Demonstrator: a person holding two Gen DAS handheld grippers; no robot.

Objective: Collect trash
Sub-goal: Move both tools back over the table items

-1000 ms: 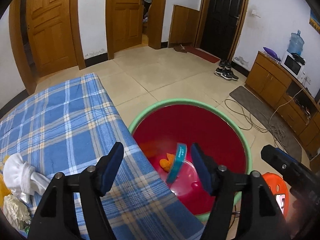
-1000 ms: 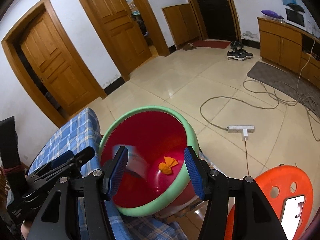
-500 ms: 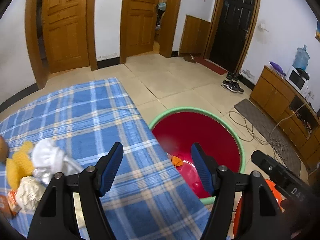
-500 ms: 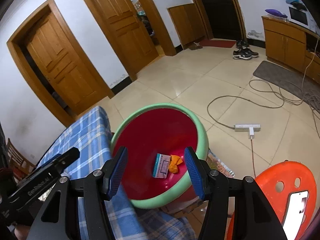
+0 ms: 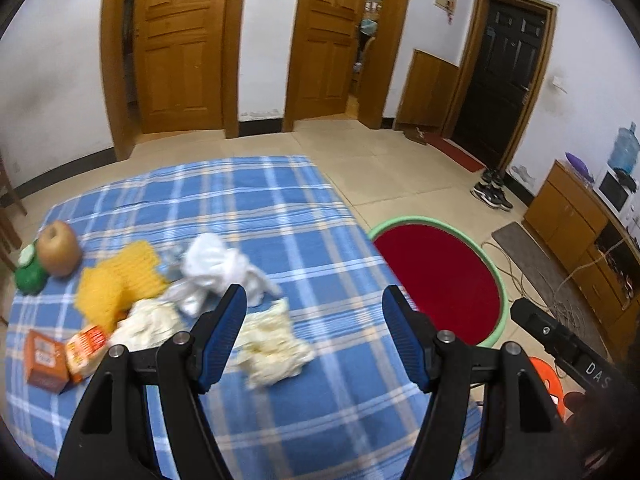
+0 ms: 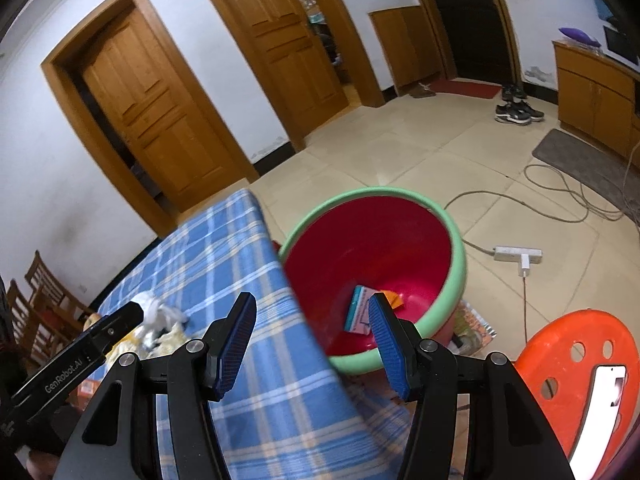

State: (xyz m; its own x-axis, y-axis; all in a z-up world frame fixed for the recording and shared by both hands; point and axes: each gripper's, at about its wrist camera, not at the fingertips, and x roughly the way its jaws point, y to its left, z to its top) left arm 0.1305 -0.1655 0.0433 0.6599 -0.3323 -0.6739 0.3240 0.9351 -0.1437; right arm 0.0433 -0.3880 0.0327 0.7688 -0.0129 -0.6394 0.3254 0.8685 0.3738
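Observation:
My left gripper (image 5: pixel 314 336) is open and empty above the blue plaid tablecloth (image 5: pixel 248 208). Just ahead of it lie a crumpled cream tissue (image 5: pixel 272 348), a white crumpled tissue (image 5: pixel 216 268), another cream wad (image 5: pixel 148 322), a yellow cloth (image 5: pixel 116 280) and two orange boxes (image 5: pixel 60 356). The red basin with a green rim (image 6: pixel 372 240) stands on the floor beside the table; a teal box (image 6: pixel 358 310) and an orange scrap (image 6: pixel 392 298) lie in it. My right gripper (image 6: pixel 312 344) is open and empty over the table edge, near the basin.
A brown fruit (image 5: pixel 60 248) and a green toy (image 5: pixel 28 274) sit at the table's left edge. An orange stool (image 6: pixel 580 372) with a phone stands right of the basin. A power strip (image 6: pixel 518 256) and cables lie on the tile floor.
The teal box dropped from the air into the basin. My left gripper swung left from over the basin to over the table's trash pile. My right gripper shifted slightly left.

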